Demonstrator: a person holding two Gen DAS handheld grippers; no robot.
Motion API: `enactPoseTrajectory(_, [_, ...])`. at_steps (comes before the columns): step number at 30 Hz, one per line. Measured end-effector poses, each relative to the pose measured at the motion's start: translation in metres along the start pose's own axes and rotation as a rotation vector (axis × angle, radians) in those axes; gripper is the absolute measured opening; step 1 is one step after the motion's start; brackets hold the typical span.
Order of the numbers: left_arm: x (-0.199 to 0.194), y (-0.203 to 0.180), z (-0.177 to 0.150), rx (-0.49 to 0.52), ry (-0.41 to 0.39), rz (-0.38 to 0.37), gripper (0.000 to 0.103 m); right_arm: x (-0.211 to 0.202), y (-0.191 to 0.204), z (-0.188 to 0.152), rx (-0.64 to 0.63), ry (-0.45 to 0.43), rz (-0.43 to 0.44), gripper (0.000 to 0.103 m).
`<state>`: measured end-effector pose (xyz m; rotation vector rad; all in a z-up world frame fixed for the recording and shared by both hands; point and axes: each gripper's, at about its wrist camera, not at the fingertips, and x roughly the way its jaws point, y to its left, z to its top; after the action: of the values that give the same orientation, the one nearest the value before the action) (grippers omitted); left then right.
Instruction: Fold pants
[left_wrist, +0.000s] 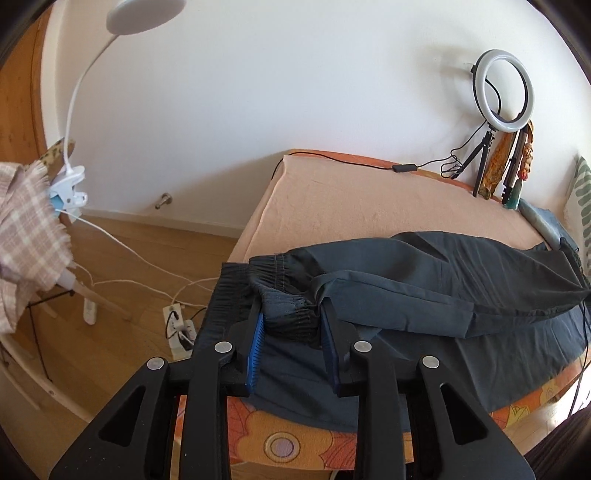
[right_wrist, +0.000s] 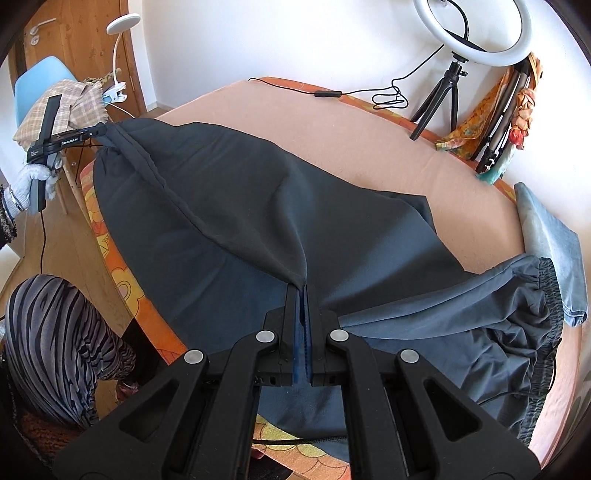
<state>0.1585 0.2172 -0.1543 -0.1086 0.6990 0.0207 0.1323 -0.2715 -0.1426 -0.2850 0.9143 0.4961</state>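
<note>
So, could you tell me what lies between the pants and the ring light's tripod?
Only bare peach blanket separates the pants from the tripod, shown best in the right wrist view.

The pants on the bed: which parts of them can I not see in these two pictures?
- Left wrist view: the pants end at the right edge, so the leg cuffs are cut off.
- Left wrist view: the left gripper covers the cloth beneath it.
- Right wrist view: the right gripper hides the pinched fabric; the lower cuff runs off the picture's edge.
</note>
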Motion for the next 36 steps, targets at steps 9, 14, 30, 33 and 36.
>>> enactPoseTrajectory(9, [-0.023,0.024,-0.037,-0.263,0.020,-0.151,0.048,0.010,-0.001,-0.027,0.071,-0.009,-0.004,0.002])
enactPoseTrajectory(14, [-0.014,0.035,-0.050,-0.435,0.058,-0.195,0.057,0.012,-0.003,-0.031,0.098,-0.017,0.005,0.002])
enactPoseTrajectory(30, [0.014,0.055,-0.049,-0.751,0.146,-0.236,0.054,0.007,-0.008,-0.031,0.136,-0.048,0.002,0.002])
enactPoseTrajectory(33, [0.019,0.054,-0.052,-0.737,0.160,-0.190,0.025,0.005,-0.007,-0.031,0.133,-0.051,-0.001,0.002])
enactPoseTrajectory(36, [0.020,0.054,-0.056,-0.698,0.144,-0.161,0.013,0.003,-0.009,-0.032,0.137,-0.054,-0.003,0.002])
